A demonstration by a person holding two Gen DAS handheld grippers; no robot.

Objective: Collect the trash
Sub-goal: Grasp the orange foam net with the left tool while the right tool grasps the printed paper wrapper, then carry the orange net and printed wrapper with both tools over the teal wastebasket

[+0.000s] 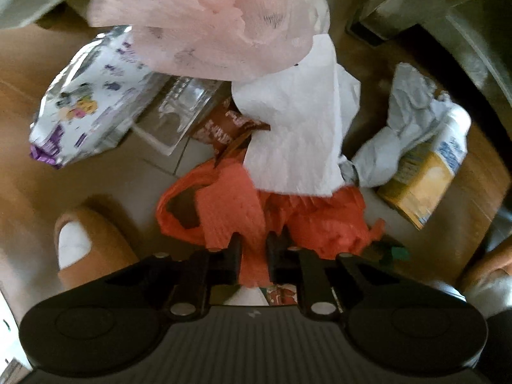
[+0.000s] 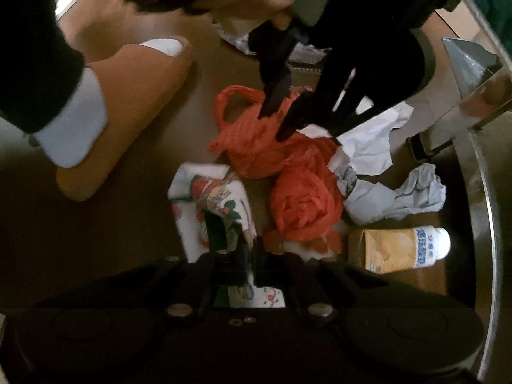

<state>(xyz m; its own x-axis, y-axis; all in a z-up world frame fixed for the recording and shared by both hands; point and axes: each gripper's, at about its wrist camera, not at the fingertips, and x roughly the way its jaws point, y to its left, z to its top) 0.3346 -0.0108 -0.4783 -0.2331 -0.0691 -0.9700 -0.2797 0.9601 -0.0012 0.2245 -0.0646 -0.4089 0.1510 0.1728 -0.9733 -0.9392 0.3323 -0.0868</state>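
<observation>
Floor [image 1: 105,192] littered with trash. Orange plastic bag [image 1: 230,211] lies in middle, pinched by left tongs [image 1: 252,249]. Right tongs [image 2: 251,256] pressed together on printed wrapper [image 2: 211,198]. White tissue [image 1: 294,121], crumpled paper [image 2: 396,198], yellow bottle [image 2: 396,249] beside bag. Slippered foot [image 2: 134,96] near.

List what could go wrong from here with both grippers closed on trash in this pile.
1. The left gripper pinches only a fold of the orange plastic bag; thin film could tear or slip.
2. White tissue lies draped on that bag and may fall off.
3. The right gripper grips the printed wrapper by its edge and could lose it.
</observation>
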